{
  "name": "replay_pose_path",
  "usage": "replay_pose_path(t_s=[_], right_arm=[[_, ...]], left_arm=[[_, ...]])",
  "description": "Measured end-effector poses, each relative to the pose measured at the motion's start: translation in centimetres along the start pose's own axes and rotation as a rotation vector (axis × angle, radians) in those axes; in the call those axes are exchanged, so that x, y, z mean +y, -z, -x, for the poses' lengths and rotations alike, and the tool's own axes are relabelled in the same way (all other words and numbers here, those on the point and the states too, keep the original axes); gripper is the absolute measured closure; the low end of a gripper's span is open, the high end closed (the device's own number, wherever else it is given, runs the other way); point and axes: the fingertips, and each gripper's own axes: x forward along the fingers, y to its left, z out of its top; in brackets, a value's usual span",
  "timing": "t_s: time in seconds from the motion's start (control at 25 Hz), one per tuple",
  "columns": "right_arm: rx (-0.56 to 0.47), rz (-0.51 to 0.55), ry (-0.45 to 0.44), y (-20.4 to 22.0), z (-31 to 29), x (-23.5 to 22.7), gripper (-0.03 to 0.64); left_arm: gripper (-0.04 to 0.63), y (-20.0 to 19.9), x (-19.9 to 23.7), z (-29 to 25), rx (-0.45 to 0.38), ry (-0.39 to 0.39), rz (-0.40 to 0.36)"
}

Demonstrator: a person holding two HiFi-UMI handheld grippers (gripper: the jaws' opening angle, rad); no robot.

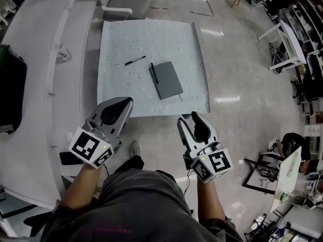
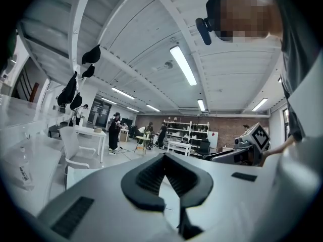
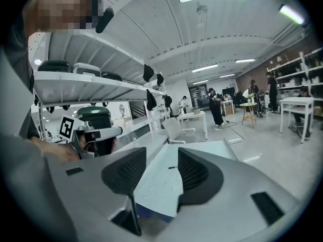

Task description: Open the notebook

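The left hand-held gripper (image 1: 126, 102) hangs off the near edge of the table (image 1: 126, 89), at about 7 o'clock from the table's middle. In the left gripper view its 2 dark ribbed pads (image 2: 146, 178) meet at their tips, with nothing between them. The right hand-held gripper (image 1: 188, 117) is level with it, at about 5 o'clock from the table's middle and also off the near edge. Its jaws stand apart and empty, and the pale tabletop (image 3: 161, 178) shows through the gap in the right gripper view. Each hand-held gripper carries its marker cube at the wrist end, toward 6 o'clock.

The notebook (image 1: 168, 80) lies closed and flat on the table, grey-covered, at about 11 o'clock from the right hand-held gripper and 1 o'clock from the left, well apart from both. 1 dark pen (image 1: 154, 73) lies along the notebook's left edge. A 2nd pen (image 1: 135, 60) lies on the bare tabletop at 10 o'clock from the notebook, near it but not touching.

Past the table at 12 o'clock stands a white chair (image 1: 126, 4). A long white counter (image 1: 40, 59) runs along the 9 o'clock side. The person's shoe (image 1: 135, 148) shows on the glossy floor (image 1: 242, 84) between the 2 hand-held grippers.
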Motion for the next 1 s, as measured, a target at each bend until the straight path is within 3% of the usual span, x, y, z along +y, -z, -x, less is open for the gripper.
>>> replay_pose_path(t_s=[0.6, 1.0], right_arm=[[0.033, 0.048, 0.029, 0.2, -4.9, -2.3, 0.434], [0.073, 0.136, -0.025, 0.2, -9.0, -5.8, 0.434]], left_arm=[[0.597, 1.9, 4.2, -2.4, 0.048, 0.024, 0.025], [0.597, 3.0, 6.3, -5.8, 0.084, -0.034, 0.037]])
